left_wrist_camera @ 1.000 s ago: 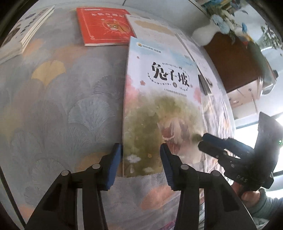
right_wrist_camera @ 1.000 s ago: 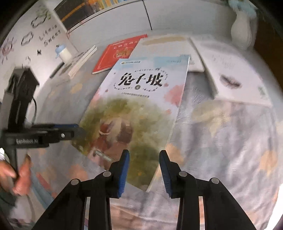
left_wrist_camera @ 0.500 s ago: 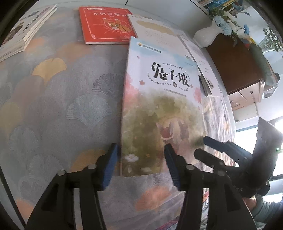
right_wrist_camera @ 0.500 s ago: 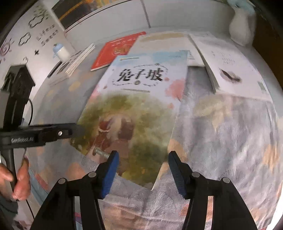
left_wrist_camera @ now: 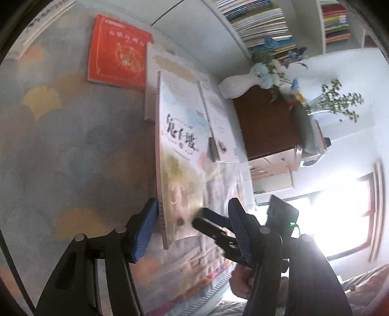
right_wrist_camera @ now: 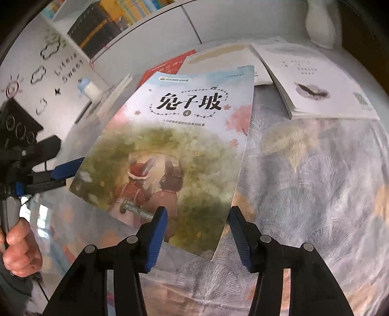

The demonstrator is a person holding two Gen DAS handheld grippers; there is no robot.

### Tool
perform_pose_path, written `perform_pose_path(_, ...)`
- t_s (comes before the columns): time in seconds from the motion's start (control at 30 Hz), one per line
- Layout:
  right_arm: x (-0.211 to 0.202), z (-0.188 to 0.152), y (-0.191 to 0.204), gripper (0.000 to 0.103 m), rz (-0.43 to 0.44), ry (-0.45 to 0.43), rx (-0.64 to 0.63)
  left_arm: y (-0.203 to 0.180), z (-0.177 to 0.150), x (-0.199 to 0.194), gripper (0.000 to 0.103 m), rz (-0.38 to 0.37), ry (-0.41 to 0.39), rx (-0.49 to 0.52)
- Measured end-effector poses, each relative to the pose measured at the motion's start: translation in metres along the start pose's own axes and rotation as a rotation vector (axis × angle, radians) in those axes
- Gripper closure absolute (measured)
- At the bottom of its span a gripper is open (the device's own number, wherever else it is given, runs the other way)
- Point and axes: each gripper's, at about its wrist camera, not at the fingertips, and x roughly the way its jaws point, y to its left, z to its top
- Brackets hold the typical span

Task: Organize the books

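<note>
- Rabbit book (right_wrist_camera: 184, 150) lies cover-up mid-bench on the fan-print cloth (left_wrist_camera: 60, 145), near end toward both cameras.
- Its far end overlaps a cream book (right_wrist_camera: 218, 58). A red book (left_wrist_camera: 119, 51) lies beyond, to the left, beside the cream one.
- White book with a feather print (right_wrist_camera: 313, 90) lies just right of it, apart by a strip of cloth.
- Left tongs (left_wrist_camera: 192, 206) straddle the near spine corner. One pad sits at the spine edge, the other stands clear of the cover. Jaws have just been closing but are spread, no pinch.
- Right tongs (right_wrist_camera: 197, 212) sit at the near right corner with the book's lower edge between the pads. They have just been closing and are also spread, pressing nothing.
- From the left wrist view, the right tongs' tips cover the book's near right edge, so I can't tell contact there.
- A hand (right_wrist_camera: 19, 248) grips the left handle at the bench edge.
- Further out are a thin book stack (right_wrist_camera: 116, 94) and a small bottle (right_wrist_camera: 88, 88) far left, and a white vase (left_wrist_camera: 238, 83) at the far right next to a wooden cabinet (left_wrist_camera: 265, 126).
- Book-filled shelves (left_wrist_camera: 262, 19) line the wall behind.
</note>
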Motion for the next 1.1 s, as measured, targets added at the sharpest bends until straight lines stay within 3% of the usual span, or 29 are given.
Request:
perform_pose_path(0.07, -0.001, 0.0, -0.004, 0.051, 0.016, -0.004, 0.025, 0.005, -0.001, 0.018, 0.073, 0.1, 0.034, 0.021)
perform_pose_path(0.13, -0.002, -0.001, -0.004, 0.05, 0.023, -0.007, 0.035, 0.01, -0.004, 0.038, 0.083, 0.151, 0.079, 0.022)
perform_pose_path(0.23, -0.003, -0.002, -0.002, 0.05, 0.017, -0.01, 0.024, 0.004, -0.008, 0.054, 0.088, 0.168, 0.107, 0.045)
perform_pose_path(0.3, -0.003, -0.002, -0.002, 0.05, 0.02, -0.003, 0.018, -0.004, -0.004, 0.055, 0.088, 0.129, 0.1, 0.043)
perform_pose_path(0.4, -0.006, 0.002, -0.009, 0.05, 0.06, 0.048, 0.062, -0.019, 0.008, 0.046, 0.088, 0.011, 0.086, 0.03)
perform_pose_path(0.63, -0.011, -0.003, -0.066, 0.045, 0.443, 0.075, 0.455, -0.025, 0.025, 0.034, 0.088, -0.167, 0.072, -0.041)
perform_pose_path(0.83, 0.009, 0.006, -0.078, 0.047, 0.601, 0.042, 0.601, -0.007, 0.022, 0.038, 0.088, -0.196, 0.086, -0.124)
perform_pose_path(0.87, 0.012, 0.008, -0.077, 0.051, 0.609, 0.036, 0.604, -0.007, 0.022, 0.04, 0.088, -0.177, 0.087, -0.121)
perform_pose_path(0.9, 0.013, 0.01, -0.075, 0.061, 0.605, 0.032, 0.598, -0.006, 0.021, 0.041, 0.088, -0.135, 0.089, -0.106)
perform_pose_path(1.03, 0.005, 0.019, -0.055, 0.073, 0.451, 0.01, 0.449, -0.011, 0.019, 0.048, 0.087, 0.037, 0.129, -0.017)
perform_pose_path(1.1, -0.005, 0.025, -0.037, 0.075, 0.329, 0.0, 0.304, -0.016, 0.018, 0.053, 0.086, 0.116, 0.16, 0.036)
